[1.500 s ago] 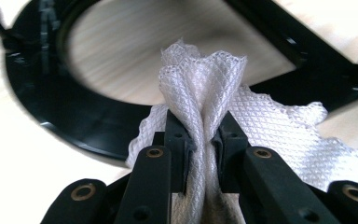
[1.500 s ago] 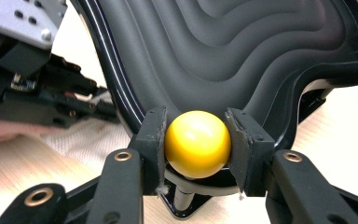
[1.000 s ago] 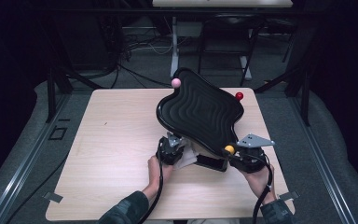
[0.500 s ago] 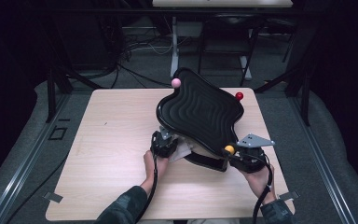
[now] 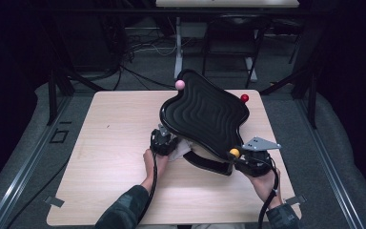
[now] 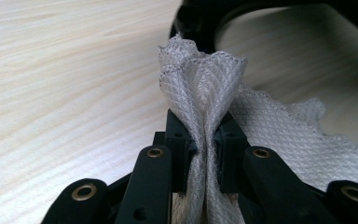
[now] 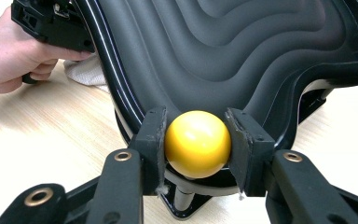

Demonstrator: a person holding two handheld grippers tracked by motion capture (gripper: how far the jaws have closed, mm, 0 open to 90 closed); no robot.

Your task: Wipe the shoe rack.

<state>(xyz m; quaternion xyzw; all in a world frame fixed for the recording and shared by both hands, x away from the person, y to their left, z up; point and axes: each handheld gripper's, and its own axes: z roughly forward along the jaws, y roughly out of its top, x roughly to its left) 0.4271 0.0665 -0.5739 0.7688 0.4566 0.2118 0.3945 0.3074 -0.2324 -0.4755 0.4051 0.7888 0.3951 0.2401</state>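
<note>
The white mesh cloth lies at the near-left edge of the tilted black wavy tray, pinched in the left tool. The right tool clamps the tray's yellow knob, holding it raised off the counter. Wiping beneath the tray looks under way, not finished.

From above your side you look forward and down over the whole table. Your left gripper's camera sits close on the white cloth; your right one close on the yellow ball, which the high view shares.
</note>
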